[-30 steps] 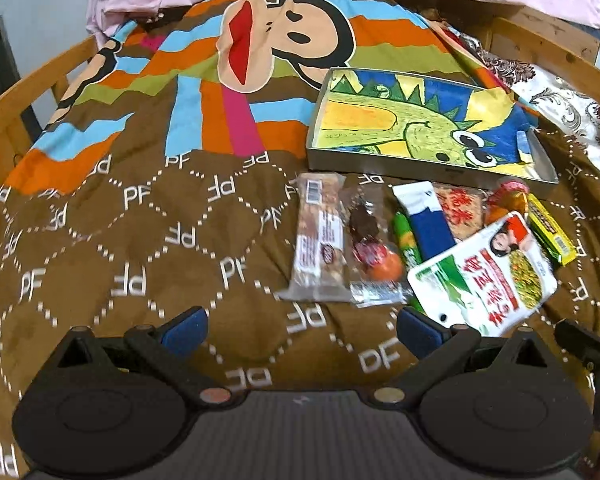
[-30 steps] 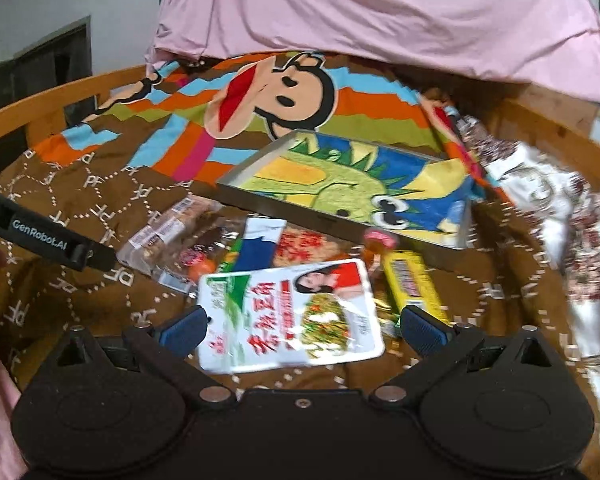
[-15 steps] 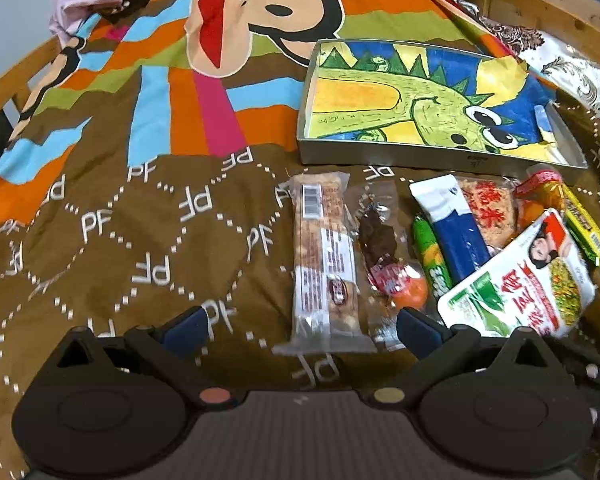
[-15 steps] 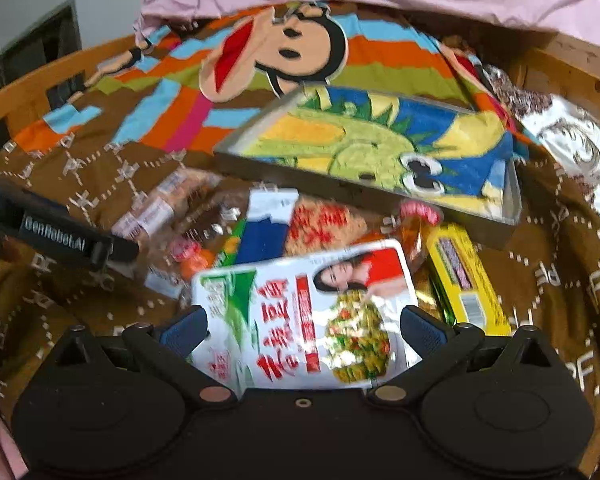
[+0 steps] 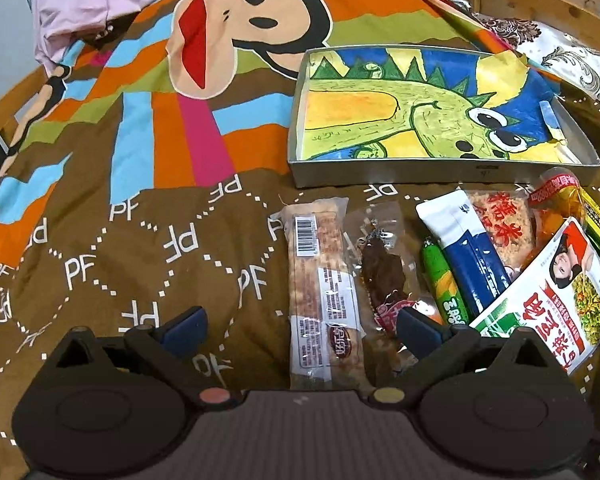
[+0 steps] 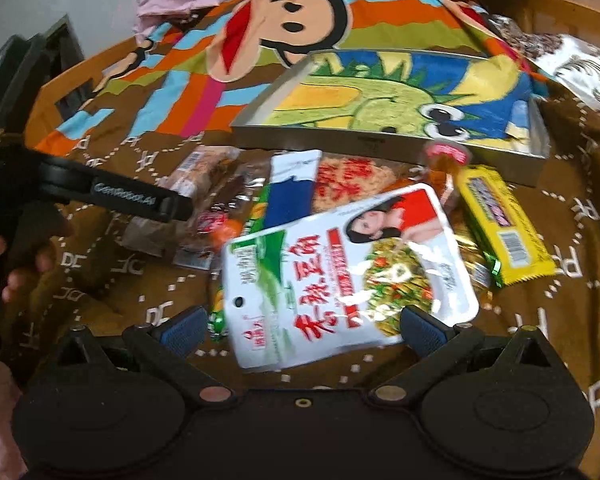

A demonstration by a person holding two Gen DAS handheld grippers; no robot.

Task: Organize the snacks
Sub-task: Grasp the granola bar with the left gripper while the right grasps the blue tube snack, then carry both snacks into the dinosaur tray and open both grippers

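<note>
We see a shallow tray point(image 5: 440, 178) lying on the blanket point(image 5: 120, 240), and in front of it a row of snacks. From left to right in that row lie a long bar point(image 5: 324, 292), a clear packet point(image 5: 384, 276), a small sausage point(image 5: 444, 284), a pouch point(image 5: 466, 248) and a rice cracker point(image 5: 504, 224), with a large flat bag point(image 6: 340, 272) resting on top of the right-hand ones. Just right of that bag lies a wrapped bar point(image 6: 500, 224), near the tray's front right corner.

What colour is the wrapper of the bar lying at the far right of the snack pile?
Yellow, with a green end, on the bar; clearest in the right wrist view.
</note>
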